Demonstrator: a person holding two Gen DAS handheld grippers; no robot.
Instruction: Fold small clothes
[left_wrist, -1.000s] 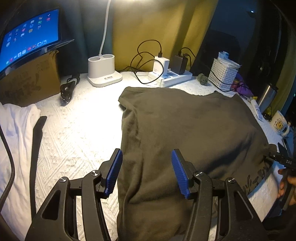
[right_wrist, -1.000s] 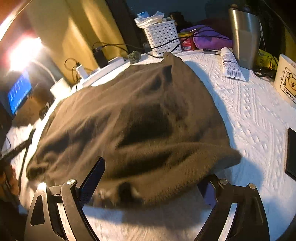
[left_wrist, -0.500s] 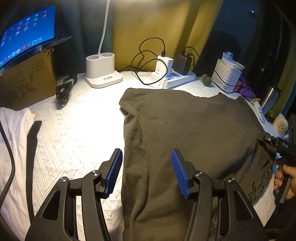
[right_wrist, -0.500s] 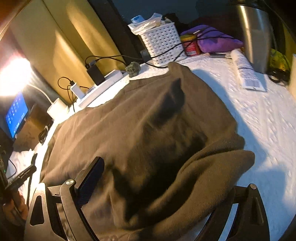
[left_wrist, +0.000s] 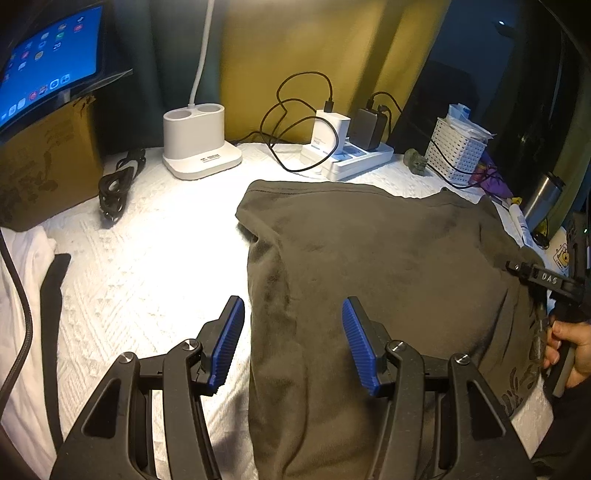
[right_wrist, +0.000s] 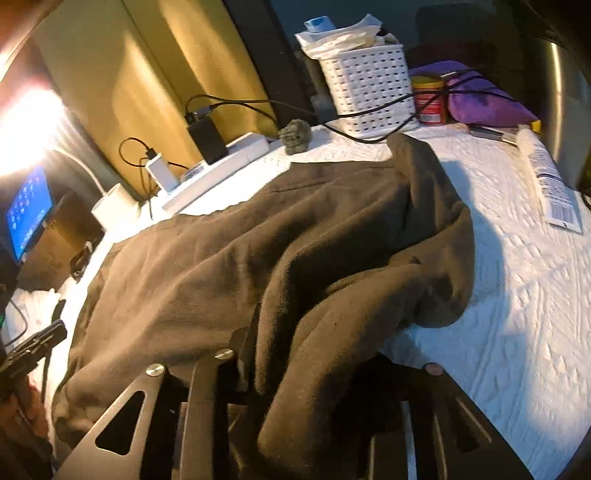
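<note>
One dark olive garment (left_wrist: 388, 280) lies spread on the white textured cover (left_wrist: 155, 258), its right edge bunched and lifted into the right gripper (right_wrist: 295, 354), whose jaws have just been closing and now pinch a thick fold of the cloth between them. The left gripper (left_wrist: 293, 343) stands about half open over the garment's near left edge, one blue pad over the cover and the other over the cloth, holding nothing. Beyond the garment, ahead of both grippers, sit one white power strip (left_wrist: 354, 162) with two chargers plugged in and looping black cables, one white lamp base (left_wrist: 199, 144), one white basket (right_wrist: 369, 85) and one small figurine (right_wrist: 295, 134). Left of the left gripper are a cardboard box (left_wrist: 48, 162), a lit tablet (left_wrist: 48, 59) and white cloth (left_wrist: 18, 280). Right of the right gripper lie a tube (right_wrist: 550, 184) and a steel tumbler (right_wrist: 569, 110)
</note>
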